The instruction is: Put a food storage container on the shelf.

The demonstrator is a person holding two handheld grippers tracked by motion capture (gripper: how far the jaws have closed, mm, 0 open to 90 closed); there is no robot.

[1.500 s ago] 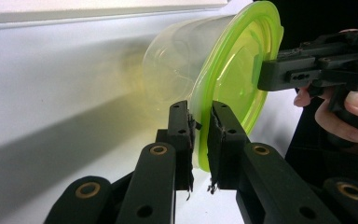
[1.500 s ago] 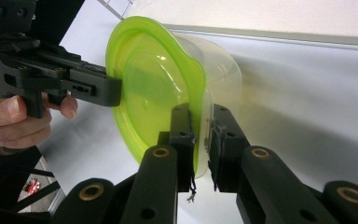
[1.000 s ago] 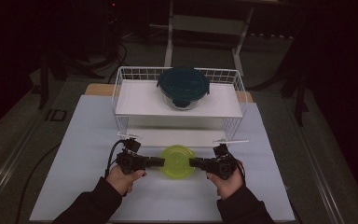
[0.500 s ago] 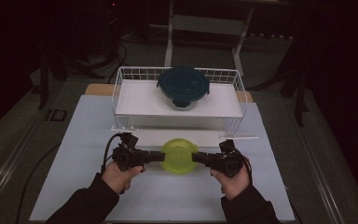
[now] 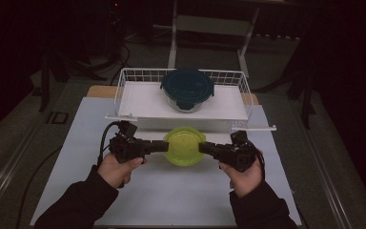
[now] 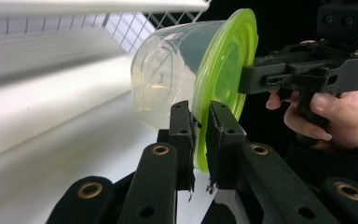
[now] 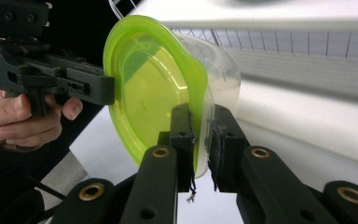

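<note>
A clear plastic container with a lime-green lid [image 5: 185, 145] hangs above the white table, just in front of the wire basket. My left gripper [image 5: 164, 146] is shut on the lid's left rim, my right gripper [image 5: 204, 147] on its right rim. In the left gripper view the jaws pinch the green rim of the container [image 6: 200, 88], with the right gripper [image 6: 247, 79] clamped on its far side. The right gripper view has its jaws closed on the near rim of the container [image 7: 154, 79], and the left gripper [image 7: 109, 91] holds the opposite edge.
A white wire basket [image 5: 124, 88] stands at the back of the table and holds a glass container with a dark teal lid [image 5: 187, 88]. The white tabletop [image 5: 171, 191] extends toward the person. Dark floor and stands surround the table.
Both grippers have lifted the green-lidded container straight up off the table, and it now appears higher and closer to the basket's front rail.
</note>
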